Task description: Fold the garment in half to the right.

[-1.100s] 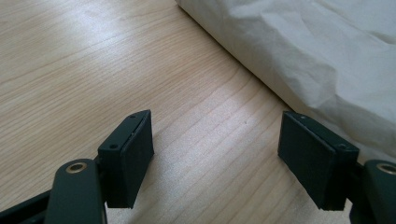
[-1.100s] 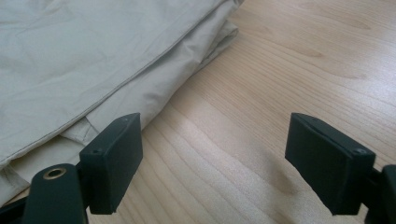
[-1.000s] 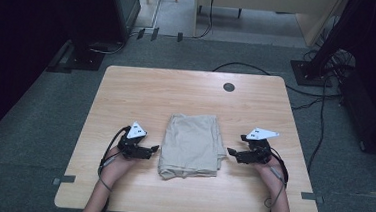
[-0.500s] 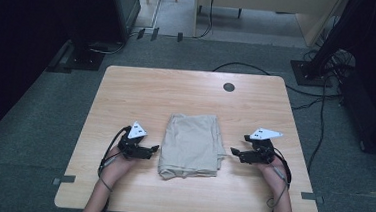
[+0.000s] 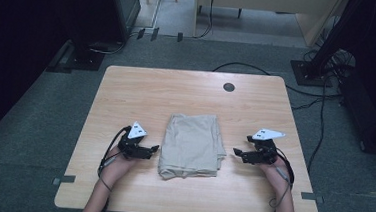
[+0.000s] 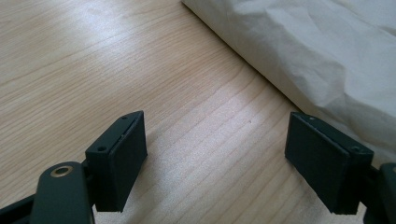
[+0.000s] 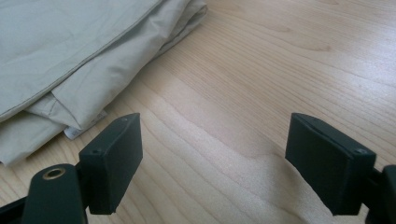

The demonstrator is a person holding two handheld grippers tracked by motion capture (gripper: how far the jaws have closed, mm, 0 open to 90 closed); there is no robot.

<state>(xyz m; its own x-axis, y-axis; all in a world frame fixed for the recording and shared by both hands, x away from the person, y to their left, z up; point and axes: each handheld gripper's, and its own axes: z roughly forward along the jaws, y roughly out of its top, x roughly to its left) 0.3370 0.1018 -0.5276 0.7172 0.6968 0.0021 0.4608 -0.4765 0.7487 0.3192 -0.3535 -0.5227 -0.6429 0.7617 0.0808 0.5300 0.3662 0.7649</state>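
Note:
A folded beige cloth [image 5: 192, 145] lies flat in the middle of the wooden table [image 5: 186, 98]. My left gripper [image 5: 154, 148] rests low at the cloth's left edge, open, with bare wood between its jaws. In the left gripper view the cloth [image 6: 317, 51] fills the upper right, just beyond the left gripper [image 6: 233, 158]. My right gripper [image 5: 236, 152] sits a short way off the cloth's right edge, open and holding nothing. The right gripper view shows the cloth's layered folds [image 7: 79, 60] at upper left, ahead of the right gripper [image 7: 229, 161].
A small dark round hole [image 5: 229, 87] marks the table's far right part. Cables [image 5: 320, 115] run over the grey floor to the right. Dark equipment stands [image 5: 79, 53] flank the far corners. Bare wood surrounds the cloth on all sides.
The right gripper has shifted slightly right, away from the cloth. The left gripper and the cloth stay where they were.

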